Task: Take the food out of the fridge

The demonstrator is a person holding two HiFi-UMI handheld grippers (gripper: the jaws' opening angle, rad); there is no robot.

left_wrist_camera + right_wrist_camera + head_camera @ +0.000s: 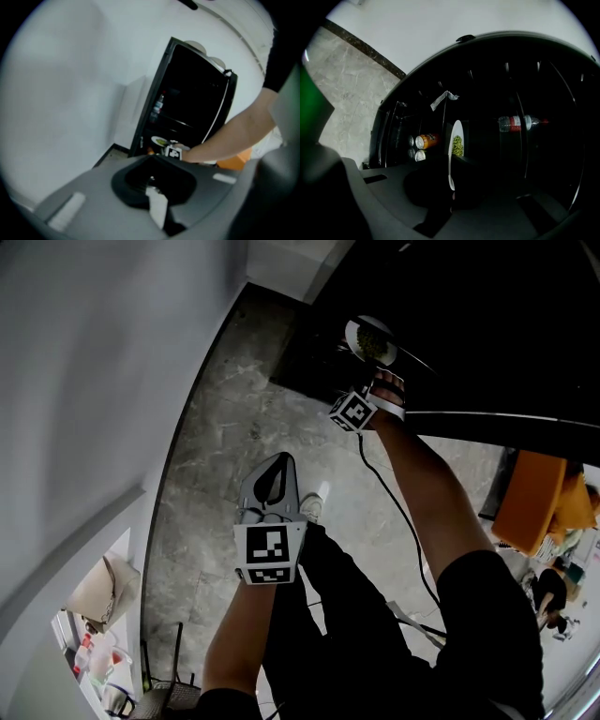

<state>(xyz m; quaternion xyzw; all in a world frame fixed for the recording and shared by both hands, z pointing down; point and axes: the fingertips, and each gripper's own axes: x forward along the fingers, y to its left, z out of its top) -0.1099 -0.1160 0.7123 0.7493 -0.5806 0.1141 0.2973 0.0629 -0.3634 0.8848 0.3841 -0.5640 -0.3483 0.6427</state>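
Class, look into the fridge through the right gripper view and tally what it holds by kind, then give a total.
plate of green food: 1
bottle: 1
orange can: 1
pale-topped cans: 2, though more may hide in the dark
Total: 5

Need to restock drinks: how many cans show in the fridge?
2: an orange can left of the plate, a pale can just below it. Dim shapes further left may be more.
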